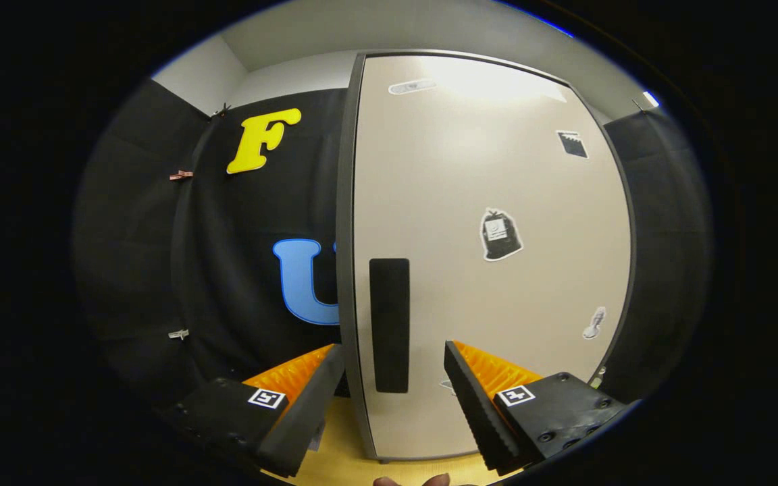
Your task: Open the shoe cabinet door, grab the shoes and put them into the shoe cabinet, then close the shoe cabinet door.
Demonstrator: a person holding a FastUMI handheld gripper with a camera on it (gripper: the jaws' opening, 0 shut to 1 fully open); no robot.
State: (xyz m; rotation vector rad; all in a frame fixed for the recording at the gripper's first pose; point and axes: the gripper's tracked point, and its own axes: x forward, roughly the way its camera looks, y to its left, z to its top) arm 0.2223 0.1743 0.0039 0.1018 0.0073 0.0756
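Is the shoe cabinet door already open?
No, the shoe cabinet door stands flush in its frame, and the open fingers only straddle its handle.

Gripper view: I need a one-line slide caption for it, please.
Open gripper faces the closed shoe cabinet door, its dark vertical handle just beyond the fingers.

No legible text anywhere.

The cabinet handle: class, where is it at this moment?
In the gripper view, the handle is a dark upright strip near the left edge of the closed cabinet door, just beyond the open gripper, showing between its fingers.
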